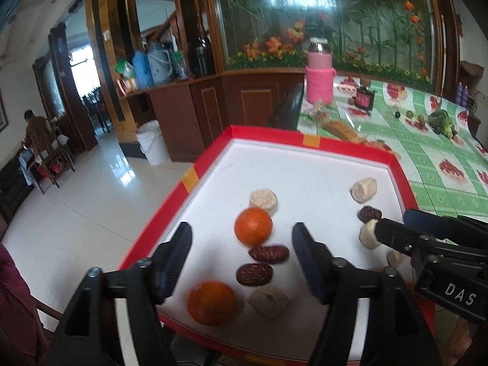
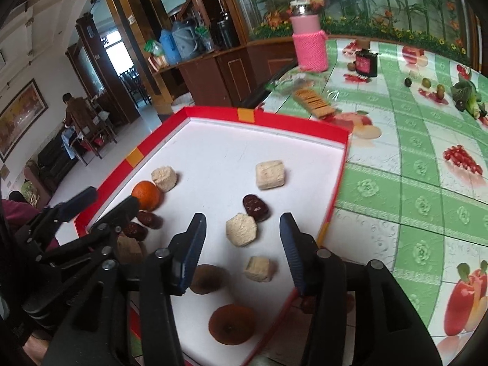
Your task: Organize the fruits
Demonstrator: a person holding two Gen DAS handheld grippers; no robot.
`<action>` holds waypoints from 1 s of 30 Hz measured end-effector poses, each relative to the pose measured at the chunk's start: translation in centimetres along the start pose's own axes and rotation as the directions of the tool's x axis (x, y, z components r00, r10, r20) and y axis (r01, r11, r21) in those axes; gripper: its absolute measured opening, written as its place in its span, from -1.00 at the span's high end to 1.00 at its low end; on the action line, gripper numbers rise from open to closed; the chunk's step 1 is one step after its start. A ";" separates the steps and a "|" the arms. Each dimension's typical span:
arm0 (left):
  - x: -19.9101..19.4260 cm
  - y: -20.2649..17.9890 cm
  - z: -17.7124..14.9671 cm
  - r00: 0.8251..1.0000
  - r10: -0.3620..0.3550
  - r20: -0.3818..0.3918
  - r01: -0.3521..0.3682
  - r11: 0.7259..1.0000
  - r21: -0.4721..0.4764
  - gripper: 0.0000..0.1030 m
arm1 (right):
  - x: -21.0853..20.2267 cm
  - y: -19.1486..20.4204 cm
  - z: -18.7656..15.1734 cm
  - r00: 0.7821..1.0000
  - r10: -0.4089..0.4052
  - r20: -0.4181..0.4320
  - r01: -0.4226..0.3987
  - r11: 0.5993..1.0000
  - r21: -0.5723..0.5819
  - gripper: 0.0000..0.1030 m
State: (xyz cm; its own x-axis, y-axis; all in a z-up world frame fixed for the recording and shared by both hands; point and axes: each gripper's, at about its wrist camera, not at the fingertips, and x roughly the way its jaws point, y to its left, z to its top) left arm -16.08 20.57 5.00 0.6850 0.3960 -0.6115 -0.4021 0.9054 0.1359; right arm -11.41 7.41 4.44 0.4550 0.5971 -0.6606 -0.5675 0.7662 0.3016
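Bright daylight (fisheye-warped, slightly blurred)

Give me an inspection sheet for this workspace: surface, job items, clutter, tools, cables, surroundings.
Surface: red-rimmed tray with a white floor, on a green fruit-print tablecloth.
Job's things: two oranges, dark dried dates, pale biscuit-like blocks, brown round pieces, all loose in the tray.
Clutter: pink knit-covered jar, cracker packet, small dark box, greens.
Tools: left tool open above the dates; right tool open above pale blocks.
Cables: nothing seen.
Surroundings: wooden cabinet, flasks, white bin, seated person.
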 end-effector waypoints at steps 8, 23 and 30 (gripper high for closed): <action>-2.4 0.3 1.2 0.997 0.048 0.053 -0.048 0.999 -0.012 -0.82 | -1.9 -1.3 -0.1 0.999 -0.018 0.035 0.017 0.999 0.029 -0.35; -4.3 0.7 1.9 0.983 0.181 0.035 -0.178 0.982 -0.060 -0.99 | -9.1 -1.8 0.0 0.954 -0.078 0.291 0.068 0.997 0.043 -0.92; -4.9 0.8 2.0 0.984 0.168 0.059 -0.164 0.984 -0.064 -0.99 | -11.4 -0.3 -0.6 0.898 -0.052 0.437 0.069 0.997 -0.024 -1.00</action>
State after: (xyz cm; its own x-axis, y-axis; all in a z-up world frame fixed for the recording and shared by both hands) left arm -18.61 19.66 9.65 0.6423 0.5509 -0.5329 -0.5474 0.8163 0.1841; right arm -16.86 0.16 11.46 0.7380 0.6003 -0.3082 -0.5511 0.7997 0.2381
